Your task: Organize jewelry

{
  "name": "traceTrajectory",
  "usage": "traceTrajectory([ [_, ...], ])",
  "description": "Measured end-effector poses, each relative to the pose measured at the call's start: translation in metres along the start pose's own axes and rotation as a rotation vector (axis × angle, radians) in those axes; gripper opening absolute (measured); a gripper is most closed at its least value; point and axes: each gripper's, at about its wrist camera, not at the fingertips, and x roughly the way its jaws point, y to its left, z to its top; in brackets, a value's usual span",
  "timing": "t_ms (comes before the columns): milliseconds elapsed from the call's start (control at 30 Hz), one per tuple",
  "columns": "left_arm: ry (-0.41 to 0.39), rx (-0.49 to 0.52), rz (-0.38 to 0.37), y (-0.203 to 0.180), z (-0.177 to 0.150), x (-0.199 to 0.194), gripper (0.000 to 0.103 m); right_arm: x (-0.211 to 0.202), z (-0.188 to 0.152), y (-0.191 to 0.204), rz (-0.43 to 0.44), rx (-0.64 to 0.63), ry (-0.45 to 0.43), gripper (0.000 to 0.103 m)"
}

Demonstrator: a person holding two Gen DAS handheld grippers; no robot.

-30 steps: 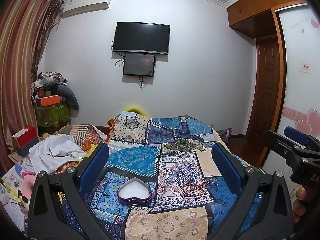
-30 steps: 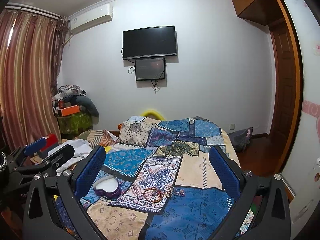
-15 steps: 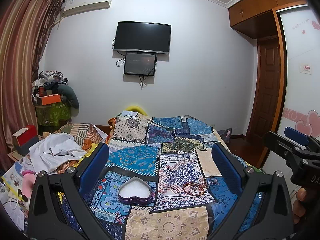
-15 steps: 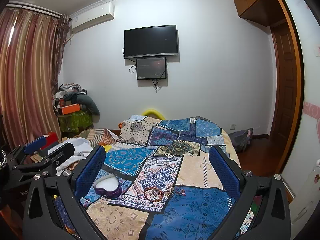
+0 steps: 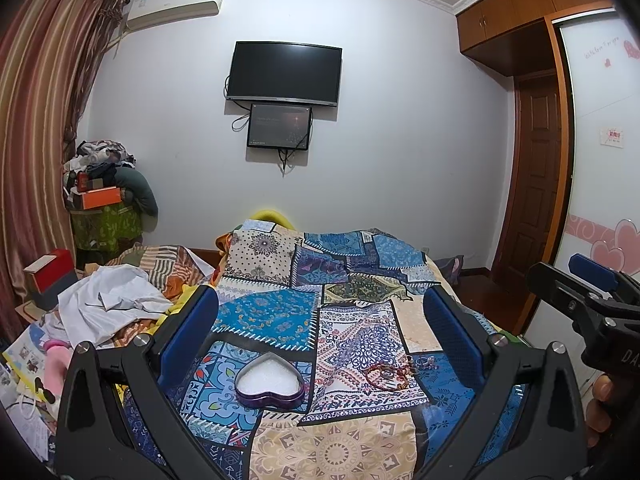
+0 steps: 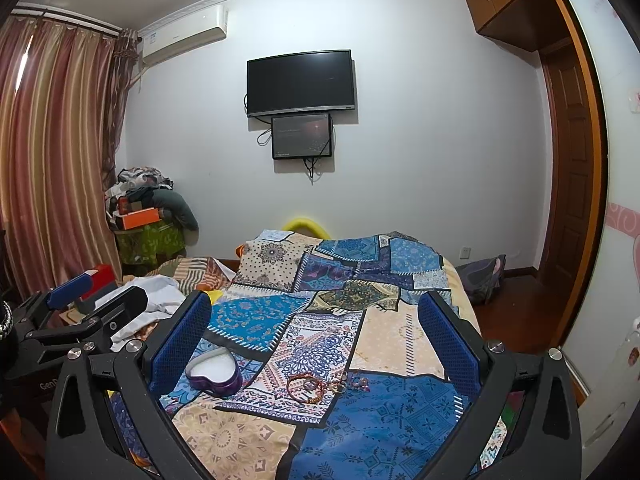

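A purple heart-shaped jewelry box (image 5: 269,384) with a white lining lies open on the patchwork bedspread (image 5: 340,304); it also shows in the right wrist view (image 6: 214,372). A small pile of jewelry (image 5: 394,370), red bead bracelets and rings, lies to the box's right, also in the right wrist view (image 6: 324,386). My left gripper (image 5: 320,332) is open and empty, held above the bed. My right gripper (image 6: 316,332) is open and empty too. Each gripper appears at the edge of the other's view.
White clothes (image 5: 108,304) and papers pile up left of the bed. A red box (image 5: 50,274) and a stacked green bin (image 5: 106,224) stand by the curtain. A TV (image 5: 284,72) hangs on the far wall. A wooden door (image 5: 532,184) and wardrobe are at right.
Both views have shifted only slightly; the grippers stay open and the box and jewelry have not moved.
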Motion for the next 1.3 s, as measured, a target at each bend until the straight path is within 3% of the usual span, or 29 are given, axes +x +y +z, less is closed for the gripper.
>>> traceTrajectory([
  [400,0.027,-0.010,0.005,0.000,-0.006,0.011,0.103,0.010,-0.002,-0.005,-0.001,0.002,0.026,0.103],
  [633,0.077,-0.008,0.020,0.002,-0.005,0.038,0.103,0.028,-0.011,-0.013,-0.012,0.013,0.071,0.103],
  [867,0.197,-0.014,0.051,0.006,-0.018,0.086,0.103,0.060,-0.029,-0.037,-0.070,0.022,0.159,0.103],
  [1100,0.342,0.003,0.018,-0.001,-0.048,0.138,0.103,0.097,-0.056,-0.071,-0.097,0.076,0.323,0.103],
  [1300,0.477,-0.008,-0.034,-0.009,-0.077,0.177,0.103,0.115,-0.072,-0.089,-0.119,0.091,0.396,0.102],
])
